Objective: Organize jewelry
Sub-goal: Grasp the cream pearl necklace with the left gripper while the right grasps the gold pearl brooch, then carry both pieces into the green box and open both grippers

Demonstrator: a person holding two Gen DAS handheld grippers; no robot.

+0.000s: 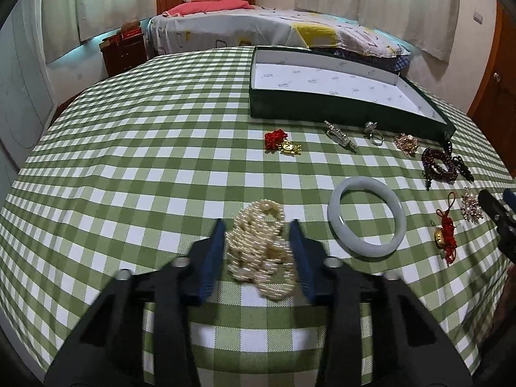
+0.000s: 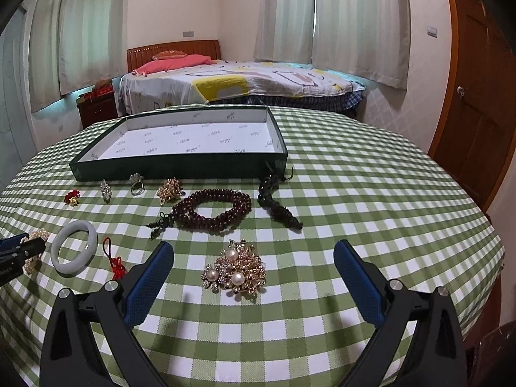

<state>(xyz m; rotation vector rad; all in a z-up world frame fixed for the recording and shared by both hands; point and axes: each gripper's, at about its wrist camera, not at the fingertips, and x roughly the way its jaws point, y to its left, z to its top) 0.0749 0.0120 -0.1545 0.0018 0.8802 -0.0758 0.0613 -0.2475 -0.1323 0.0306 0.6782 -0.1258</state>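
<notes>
Your left hand-held gripper (image 1: 258,251) straddles the pearl strand (image 1: 261,251), jaws apart, tray (image 1: 322,109) at one o'clock. Loose loops may slip. Right hand-held gripper (image 2: 253,277) gapes around the brooch (image 2: 235,272).

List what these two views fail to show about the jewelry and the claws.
- Pearl strand, left wrist view: blurred; contact with the left claw is unclear.
- Red knot charm, right wrist view: lower part hidden behind the right claw finger.
- Ring, right wrist view: too small to make out its stone.
- Right claw, left wrist view: cut off by the right edge.
- Box, left wrist view: near wall hides the front strip of its floor.
</notes>
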